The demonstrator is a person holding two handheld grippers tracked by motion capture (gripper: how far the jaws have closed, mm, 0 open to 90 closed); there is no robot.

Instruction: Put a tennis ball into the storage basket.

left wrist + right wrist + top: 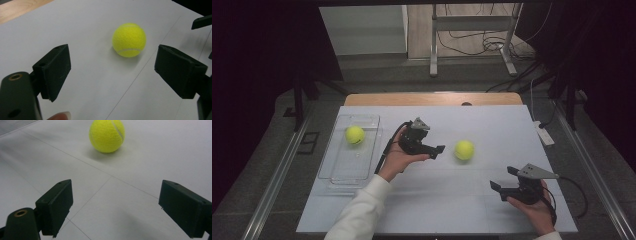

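The big white table [437, 210] has lots of bare room in the middle and along the near edge. A strip of wood shows at its far edge. A clear tray [337, 170] sits by the left edge, with one yellow ball [355, 135] in its far end. A second yellow tennis ball [464, 150] lies on the bare middle of the table, touching nothing. The left gripper [438, 150] is just beside this ball, its jaws spread wide and holding nothing. The right gripper [503, 179] waits near the right front corner, jaws wide too, gripping nothing. No writing can be read on the balls.
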